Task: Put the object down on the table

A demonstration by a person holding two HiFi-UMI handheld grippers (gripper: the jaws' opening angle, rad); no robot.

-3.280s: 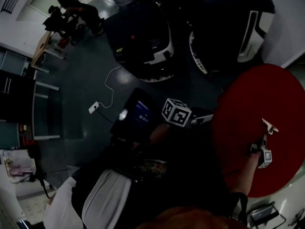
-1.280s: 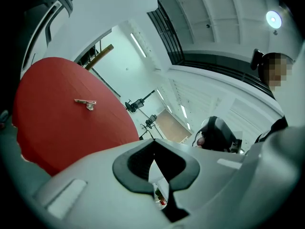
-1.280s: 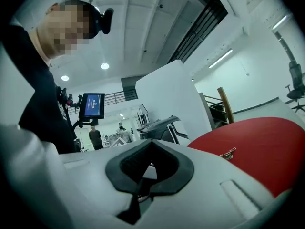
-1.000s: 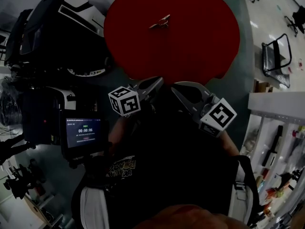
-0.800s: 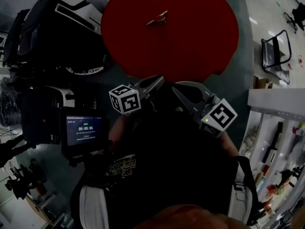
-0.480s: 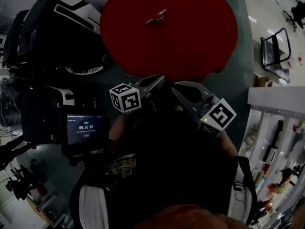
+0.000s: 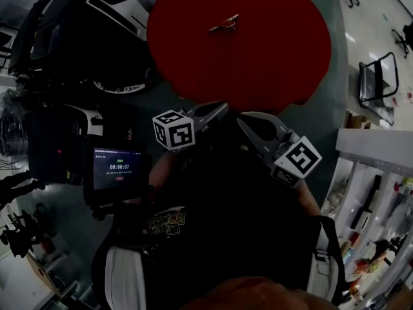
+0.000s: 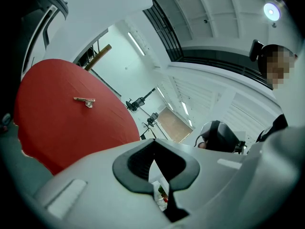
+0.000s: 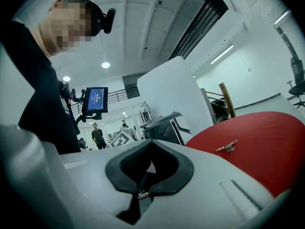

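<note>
A small metal, clip-like object [image 7: 226, 23] lies alone on the round red table [image 7: 258, 63], toward its far side. It also shows in the left gripper view as the object [image 8: 85, 100] and in the right gripper view as the object [image 9: 227, 146]. Both grippers hang near the person's body, short of the table's near edge. My left gripper [image 7: 218, 110] is shut with nothing in it, and its pads [image 8: 143, 175] meet. My right gripper [image 7: 245, 118] is likewise shut and holds nothing. Its jaws [image 9: 143, 180] are closed together.
A monitor showing a timer [image 7: 116, 170] stands at the left. Dark bulky machines with white trim [image 7: 77, 37] sit left of the table. A black chair [image 7: 377, 82] and a cluttered shelf [image 7: 374, 199] are at the right. A person [image 9: 97, 135] stands in the distance.
Earlier the right gripper was out over the table beside the object. Now both grippers are drawn back near the body and the object lies free. In the last second only the view has shifted slightly.
</note>
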